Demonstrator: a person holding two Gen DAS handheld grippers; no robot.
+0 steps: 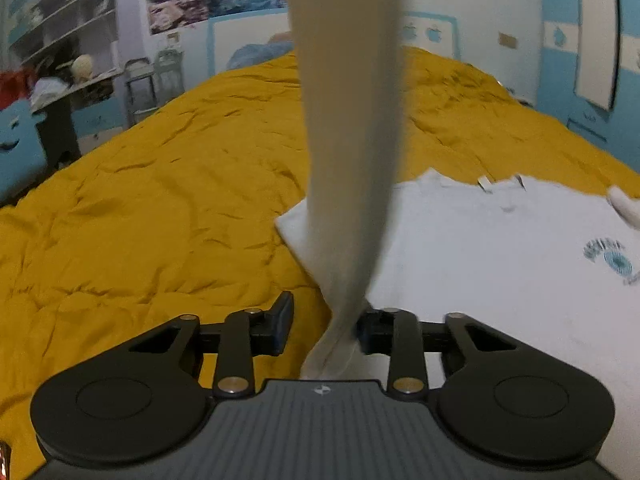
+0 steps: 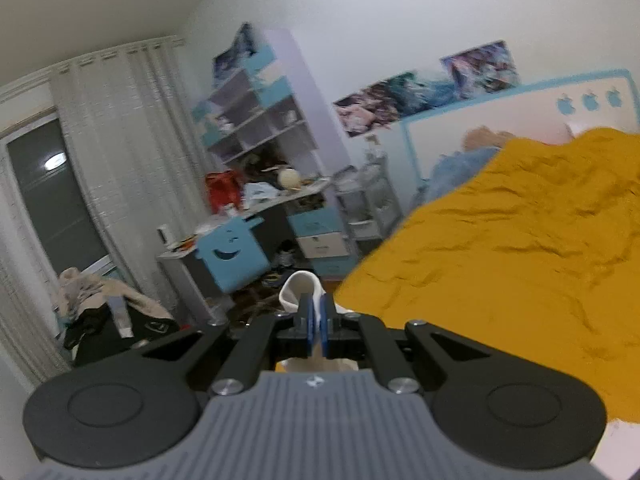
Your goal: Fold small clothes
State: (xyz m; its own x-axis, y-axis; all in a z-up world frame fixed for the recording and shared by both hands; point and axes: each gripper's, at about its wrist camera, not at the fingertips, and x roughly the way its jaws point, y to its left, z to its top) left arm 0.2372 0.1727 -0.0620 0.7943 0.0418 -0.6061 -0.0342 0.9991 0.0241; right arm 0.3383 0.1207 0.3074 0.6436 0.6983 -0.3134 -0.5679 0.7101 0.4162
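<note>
While the right gripper (image 2: 316,326) is lifted off the bed and looks toward the desk (image 2: 256,204) and shelves, its two blue pads are pressed together on a fold of cream-white cloth (image 2: 298,290), which sticks out just beyond the fingertips. In the left wrist view, a long beige strip of cloth (image 1: 348,140) hangs down from above and ends between the fingers of the left gripper (image 1: 322,326). Its left pad (image 1: 282,320) stands apart from the cloth, with a gap; the right pad is just at the cloth, so the jaws are not clamped on it. A white T-shirt (image 1: 500,248) lies flat on the yellow blanket (image 1: 160,208), ahead and to the right of this gripper.
</note>
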